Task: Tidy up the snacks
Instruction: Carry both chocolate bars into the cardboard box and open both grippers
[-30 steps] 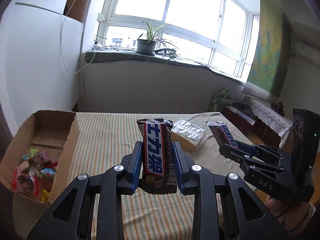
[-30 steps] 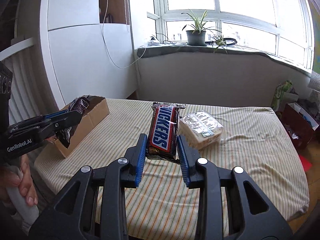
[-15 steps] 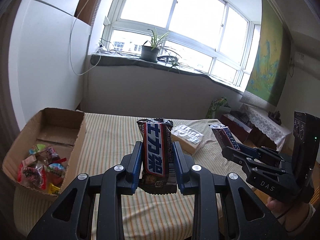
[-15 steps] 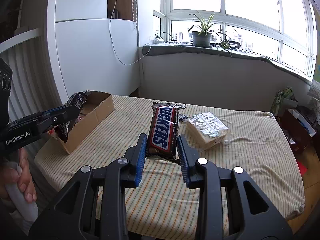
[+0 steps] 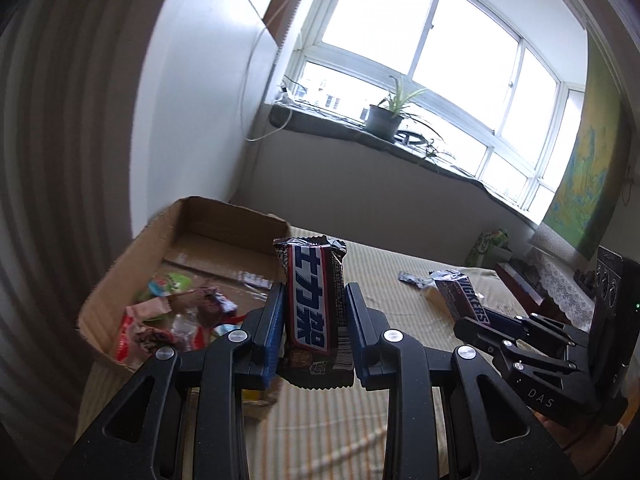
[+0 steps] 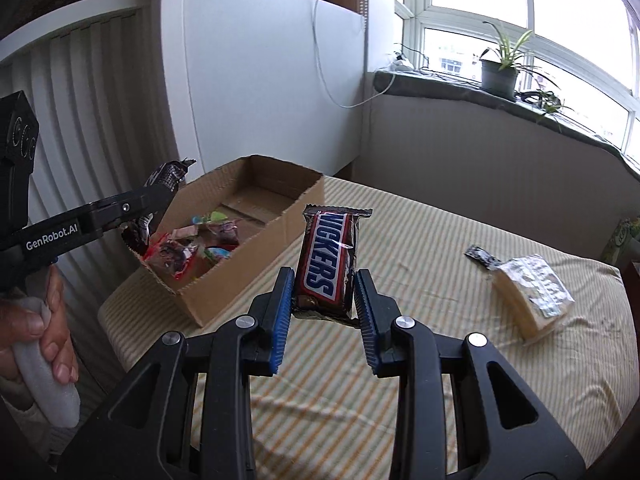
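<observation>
My left gripper [image 5: 314, 322] is shut on a brown Snickers bar with Chinese lettering [image 5: 314, 312], held upright just right of an open cardboard box [image 5: 120, 276] with several wrapped sweets [image 5: 160, 316] inside. My right gripper [image 6: 323, 294] is shut on a second Snickers bar [image 6: 326, 260], held upright above the striped table, right of the same cardboard box [image 6: 240, 256]. From the right wrist view the left gripper [image 6: 156, 200] hovers by the box's near left corner. The right gripper and its bar [image 5: 464, 304] show at the right of the left wrist view.
A clear-wrapped cracker pack [image 6: 528, 296] lies on the striped tablecloth [image 6: 420, 280] at the right, with a small dark wrapper [image 6: 482, 256] beside it. White wall panels stand behind the box. A windowsill with a potted plant [image 6: 498, 70] runs along the back.
Both grippers, each still holding its bar, have swung left towards the cardboard box. The box now sits much closer and more central in both views.
</observation>
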